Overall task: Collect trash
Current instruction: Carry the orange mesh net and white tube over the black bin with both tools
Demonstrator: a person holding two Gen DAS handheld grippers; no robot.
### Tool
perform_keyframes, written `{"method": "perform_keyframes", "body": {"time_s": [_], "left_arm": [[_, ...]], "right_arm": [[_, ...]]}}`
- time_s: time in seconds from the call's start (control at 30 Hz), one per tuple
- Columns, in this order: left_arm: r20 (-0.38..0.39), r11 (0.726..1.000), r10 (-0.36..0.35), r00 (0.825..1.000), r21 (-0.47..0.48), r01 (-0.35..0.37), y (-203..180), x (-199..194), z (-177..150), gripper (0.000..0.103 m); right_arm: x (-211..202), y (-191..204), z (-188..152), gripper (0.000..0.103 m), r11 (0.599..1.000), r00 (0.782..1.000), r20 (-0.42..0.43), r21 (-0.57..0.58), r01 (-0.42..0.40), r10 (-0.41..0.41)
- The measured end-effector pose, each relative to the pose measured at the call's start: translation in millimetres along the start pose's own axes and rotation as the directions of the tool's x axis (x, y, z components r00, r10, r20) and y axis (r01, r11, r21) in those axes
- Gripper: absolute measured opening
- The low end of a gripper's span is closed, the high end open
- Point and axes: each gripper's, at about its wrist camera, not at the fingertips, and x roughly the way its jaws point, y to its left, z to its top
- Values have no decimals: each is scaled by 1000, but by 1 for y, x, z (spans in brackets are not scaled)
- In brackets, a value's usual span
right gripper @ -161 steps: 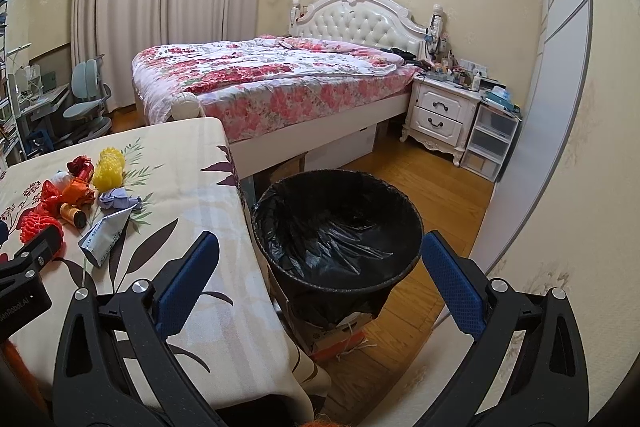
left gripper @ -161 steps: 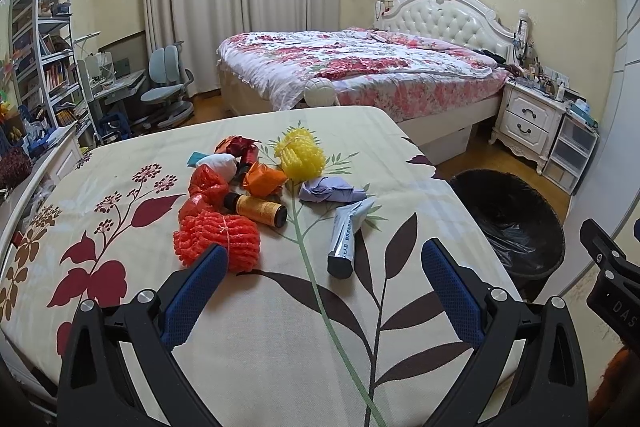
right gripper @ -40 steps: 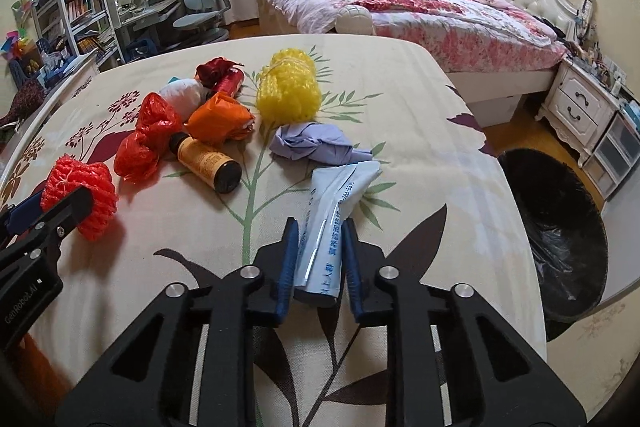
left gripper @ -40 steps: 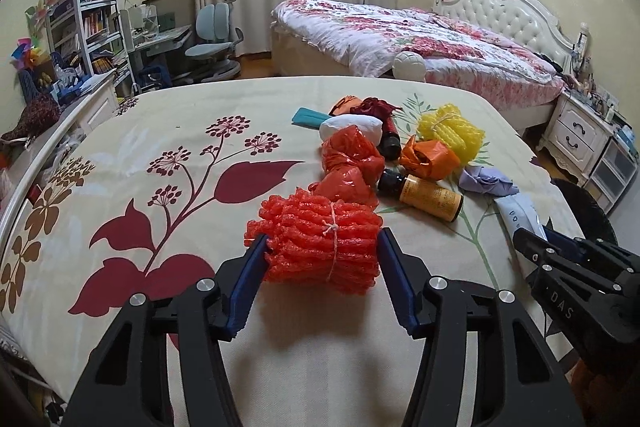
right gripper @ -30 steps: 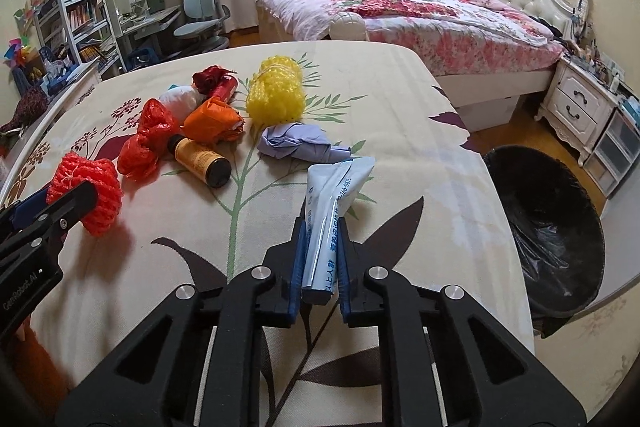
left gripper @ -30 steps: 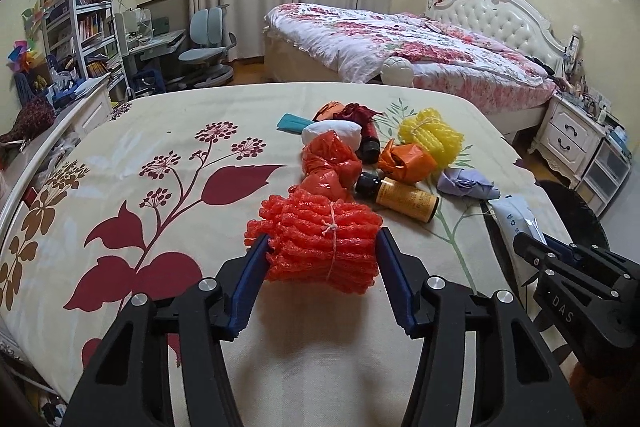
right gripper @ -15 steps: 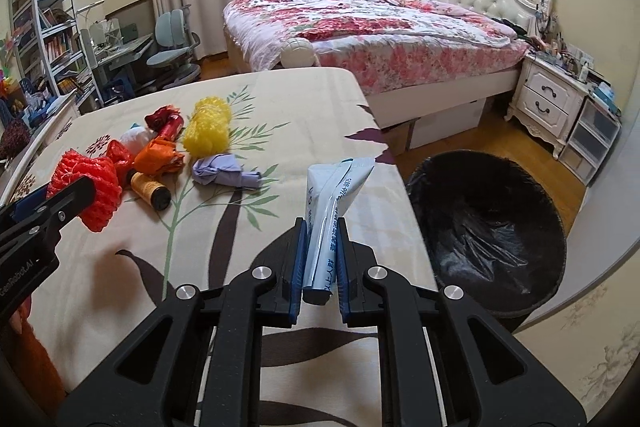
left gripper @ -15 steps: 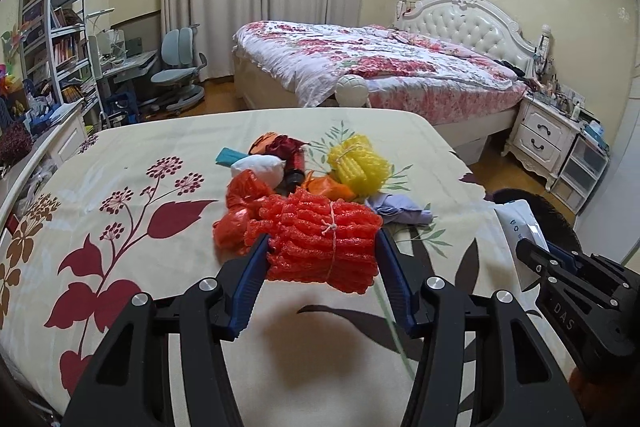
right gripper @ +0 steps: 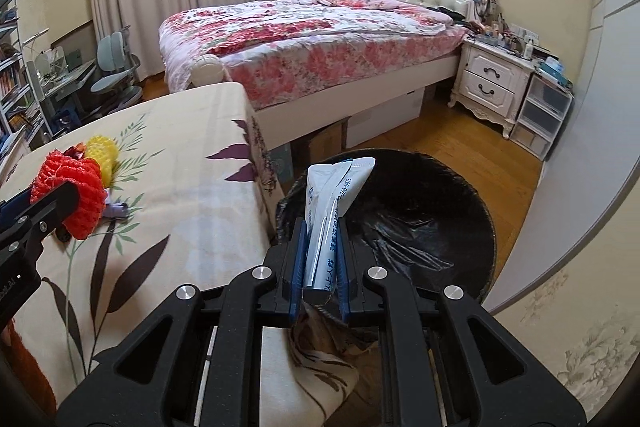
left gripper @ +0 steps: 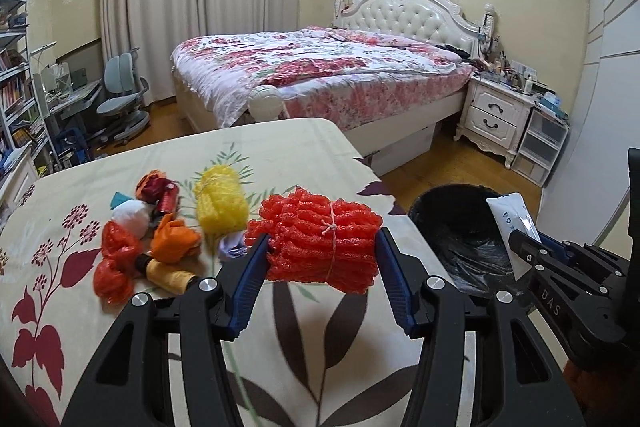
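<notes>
**Both Hands Loaded, Bin Now in Reach**

While most of the rubbish still sits on the tabletop [left gripper: 312, 147], both hands have swung away from the pile and toward the bin since a second ago. The left tongs [left gripper: 322, 275] are pinching the red foam-net bundle [left gripper: 320, 239], pads pressed against both of its ends, and it now hangs clear above the flowered cloth near the right edge. The right tongs [right gripper: 320, 259] are pressed tight on a flattened white-and-blue tube [right gripper: 332, 215], which a second ago hung over the tabletop and now sticks out over the black-lined trash bin [right gripper: 440, 227] on the floor just right of the tabletop.

By my reckoning, that puts the tube about ready to drop; spreading the right tongs should let it fall into the liner, though it sits close to the near-left rim, so a little more reach would be safer. The red bundle has farther to go before it clears the tabletop edge.

Left behind, on the far left of the cloth, are the yellow foam net [left gripper: 220, 207], an orange wad [left gripper: 174, 235], crumpled red bags [left gripper: 116, 263], an amber bottle [left gripper: 168, 273], a white wad [left gripper: 130, 221] and a lilac scrap [left gripper: 234, 247]. Plenty of trips remain.
</notes>
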Motion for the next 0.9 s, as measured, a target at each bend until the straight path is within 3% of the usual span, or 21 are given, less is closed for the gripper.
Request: {"method": "perform_keyframes", "body": {"time_s": [0.4,0.9], "left_arm": [[-30,995,-58,998,77,60,-60,47,18,55],[-83,990,-61,995,124,71,-104,99,29,55]], "right_arm": [[29,-53,3,14,994,997,-20,73,77,-75],[61,-84,11,14,982,990,-48,128,140,-135]]}}
